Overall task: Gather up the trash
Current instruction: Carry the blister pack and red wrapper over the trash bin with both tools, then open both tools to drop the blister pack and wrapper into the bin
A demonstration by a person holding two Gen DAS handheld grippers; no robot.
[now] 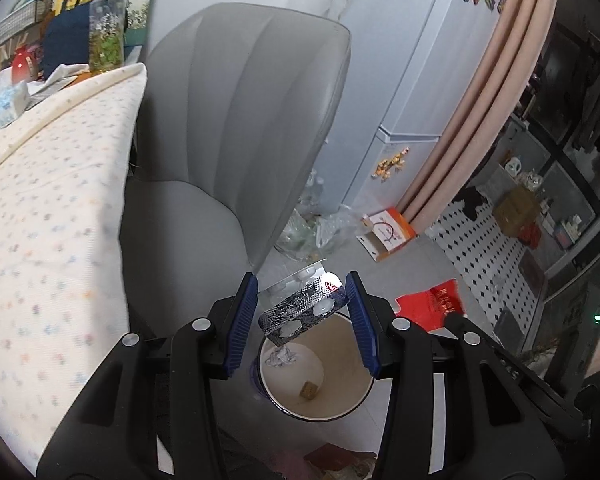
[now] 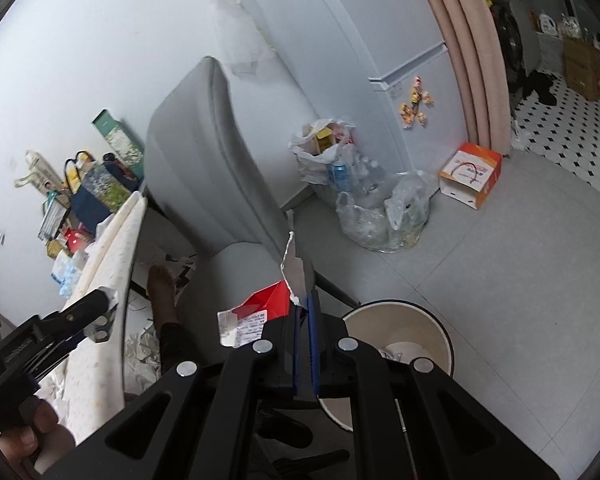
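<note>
Holding light, stiff foil blister packs [image 1: 302, 312] edgewise in left claw [image 1: 302, 320] above bin [image 1: 364, 396]; right claw [image 2: 305, 340] clamped on flimsy red torn carton [image 2: 272, 300].

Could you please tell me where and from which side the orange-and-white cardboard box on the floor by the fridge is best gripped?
Probably from above, on the orange-and-white cardboard box's raised upper edge. It sits tilted on the grey floor, so its broad faces look too wide for the fingers; the thin edge suits a pinch better.

Grey chair [image 1: 236, 128] by pale fridge [image 1: 412, 92], pink curtain [image 1: 496, 92], grey tiled floor [image 2: 520, 264].
</note>
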